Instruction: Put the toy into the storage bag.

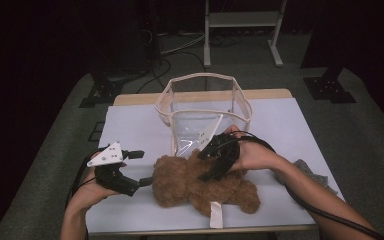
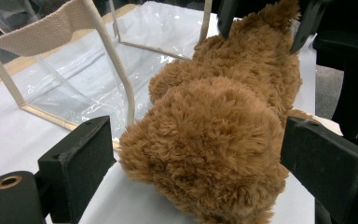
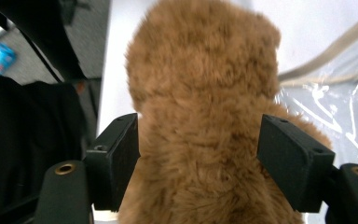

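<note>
While the teddy bear [image 1: 200,187] lies on the white table [image 1: 130,130] just before the clear bag [image 1: 202,107], both grippers [image 1: 142,182] [image 1: 207,165] (2, each spread wide) straddle it; I'd close squarely on plush before lifting.

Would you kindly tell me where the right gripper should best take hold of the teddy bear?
Probably across the torso, from above. The bear lies flat on the table, and its body is a soft, narrow bulk that the right gripper's open jaws already straddle, one at each flank. The limbs are floppier, so a mid-body grip should carry it steadier toward the clear bag.
</note>
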`<state>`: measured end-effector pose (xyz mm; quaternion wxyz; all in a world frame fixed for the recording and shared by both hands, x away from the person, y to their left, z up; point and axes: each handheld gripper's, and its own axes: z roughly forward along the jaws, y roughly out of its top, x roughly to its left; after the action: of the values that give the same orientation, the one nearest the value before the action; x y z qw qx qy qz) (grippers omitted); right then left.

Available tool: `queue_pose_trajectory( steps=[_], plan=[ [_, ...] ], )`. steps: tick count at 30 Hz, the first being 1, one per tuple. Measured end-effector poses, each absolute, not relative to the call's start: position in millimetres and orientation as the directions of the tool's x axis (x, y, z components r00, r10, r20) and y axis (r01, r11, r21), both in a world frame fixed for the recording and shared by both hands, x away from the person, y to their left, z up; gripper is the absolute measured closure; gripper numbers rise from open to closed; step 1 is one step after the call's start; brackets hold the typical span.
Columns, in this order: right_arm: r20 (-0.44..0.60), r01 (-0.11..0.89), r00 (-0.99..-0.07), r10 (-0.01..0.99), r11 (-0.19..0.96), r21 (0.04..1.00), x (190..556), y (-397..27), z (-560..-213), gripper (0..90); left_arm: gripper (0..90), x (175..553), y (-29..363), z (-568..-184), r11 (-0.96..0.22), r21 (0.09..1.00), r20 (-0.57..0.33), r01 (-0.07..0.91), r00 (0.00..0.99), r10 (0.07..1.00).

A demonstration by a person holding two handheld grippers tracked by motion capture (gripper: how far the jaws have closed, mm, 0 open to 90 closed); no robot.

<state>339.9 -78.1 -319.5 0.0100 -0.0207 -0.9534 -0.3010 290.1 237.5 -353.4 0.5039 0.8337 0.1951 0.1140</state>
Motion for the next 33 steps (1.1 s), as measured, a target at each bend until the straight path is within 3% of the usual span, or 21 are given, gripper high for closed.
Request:
queue_pose_trajectory(
  steps=[16,30,33],
  plan=[
    [-0.019,0.039,-0.998,0.059,0.838,0.544,335.6,-76.7,-349.2,22.1,8.6,290.7,238.5,-354.9,-0.413,0.884,-0.014,0.218,0.896,0.444],
    [-0.003,0.054,-0.998,0.069,0.812,0.581,337.9,-82.7,-365.4,17.0,8.6,291.5,238.8,-356.7,-0.412,0.883,-0.021,0.226,0.894,0.447],
    [-0.029,0.03,-0.998,0.057,0.814,0.58,334.7,-81.8,-368.7,12.6,8.6,291.6,238.7,-357.2,-0.41,0.883,-0.024,0.229,0.894,0.448]
  ],
)
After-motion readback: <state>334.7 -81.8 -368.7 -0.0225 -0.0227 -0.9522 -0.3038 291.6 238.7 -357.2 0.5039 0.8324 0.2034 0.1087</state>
